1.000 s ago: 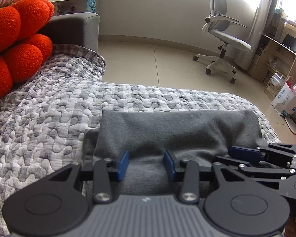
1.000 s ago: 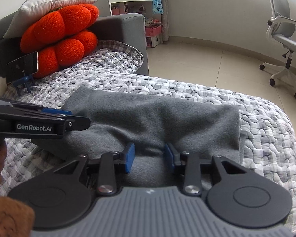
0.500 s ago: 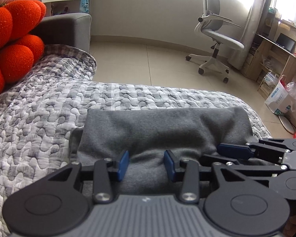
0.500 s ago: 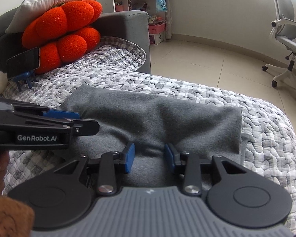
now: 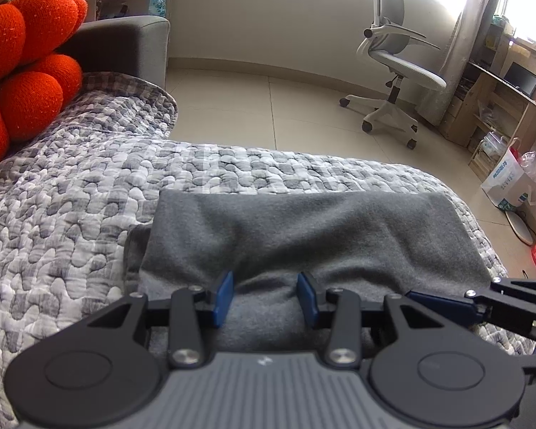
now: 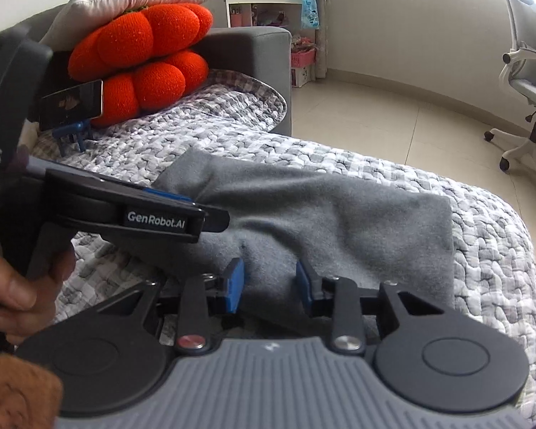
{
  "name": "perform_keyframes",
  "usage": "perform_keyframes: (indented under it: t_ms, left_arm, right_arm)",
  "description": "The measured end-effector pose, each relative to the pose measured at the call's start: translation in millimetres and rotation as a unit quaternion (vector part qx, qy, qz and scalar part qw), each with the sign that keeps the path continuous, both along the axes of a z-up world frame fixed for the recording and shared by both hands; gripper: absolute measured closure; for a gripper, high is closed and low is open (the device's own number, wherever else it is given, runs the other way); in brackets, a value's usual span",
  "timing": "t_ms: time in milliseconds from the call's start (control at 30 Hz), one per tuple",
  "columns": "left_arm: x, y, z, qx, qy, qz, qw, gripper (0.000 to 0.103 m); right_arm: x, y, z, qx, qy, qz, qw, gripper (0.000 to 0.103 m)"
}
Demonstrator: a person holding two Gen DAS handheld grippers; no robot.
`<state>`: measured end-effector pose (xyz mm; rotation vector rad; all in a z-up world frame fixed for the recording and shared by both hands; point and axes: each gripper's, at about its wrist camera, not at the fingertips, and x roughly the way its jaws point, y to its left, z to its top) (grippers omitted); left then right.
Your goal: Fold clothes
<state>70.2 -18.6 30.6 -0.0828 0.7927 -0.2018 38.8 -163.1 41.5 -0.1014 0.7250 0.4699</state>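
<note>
A folded grey fleece garment (image 5: 303,236) lies flat on the grey patterned quilt (image 5: 71,196); it also shows in the right wrist view (image 6: 339,221). My left gripper (image 5: 266,298) is open, its blue pads either side of the garment's near edge, nothing pinched. My right gripper (image 6: 268,286) is open over the same near edge. The right gripper shows at the lower right of the left wrist view (image 5: 457,307). The left gripper shows at the left of the right wrist view (image 6: 182,207), close beside the right one.
An orange pumpkin-shaped cushion (image 6: 143,57) and a phone on a blue stand (image 6: 71,107) sit at the sofa's back. A grey sofa arm (image 5: 125,50) rises behind. An office chair (image 5: 393,68), a desk and bags (image 5: 507,182) stand on the tiled floor.
Both grippers stayed open at the garment's near edge and drew slightly back. The left gripper moved closer to the right one and rose into its view.
</note>
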Motion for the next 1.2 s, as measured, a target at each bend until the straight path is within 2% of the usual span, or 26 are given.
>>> perform_keyframes:
  t_ms: [133,233,367,500,667,733,833,967,1100,1200]
  left_arm:
    - [-3,4,7,-0.008,-0.008,0.002,0.9999,0.062]
    - [-13,8,19,-0.003,-0.037,-0.003,0.9993,0.064]
    - [-13,9,6,-0.008,-0.003,-0.004,1.0,0.064]
    - [-10,5,3,0.004,-0.009,-0.004,0.9999,0.064]
    - [-11,13,10,-0.013,-0.012,0.004,0.9998,0.064]
    - [-17,14,15,-0.008,-0.028,0.004,0.9996,0.064]
    - [-27,12,17,0.018,-0.046,-0.003,0.9988,0.064]
    - [-27,11,1,0.042,-0.026,-0.006,0.9988,0.064]
    - [-25,18,5,0.035,-0.024,0.003,0.9991,0.063]
    - [-26,22,8,0.049,-0.032,0.013,0.9982,0.063]
  right_arm:
    - [6,-3,-5,0.007,0.015,-0.007,1.0,0.067]
    - [5,-4,-5,0.006,0.018,-0.004,1.0,0.067]
    - [6,-4,-6,0.008,0.021,-0.004,1.0,0.067]
    - [5,-4,-5,0.005,0.015,0.0,1.0,0.067]
    - [-2,-7,8,0.024,-0.01,-0.003,1.0,0.068]
    - [-5,-7,13,0.035,-0.024,0.0,0.999,0.068]
    - [1,0,1,0.01,0.006,-0.001,1.0,0.069]
    - [6,-2,-3,0.015,0.025,-0.004,1.0,0.066]
    - [4,-4,1,0.019,0.019,-0.002,1.0,0.066]
    - [3,-9,3,0.026,0.016,-0.012,0.999,0.066]
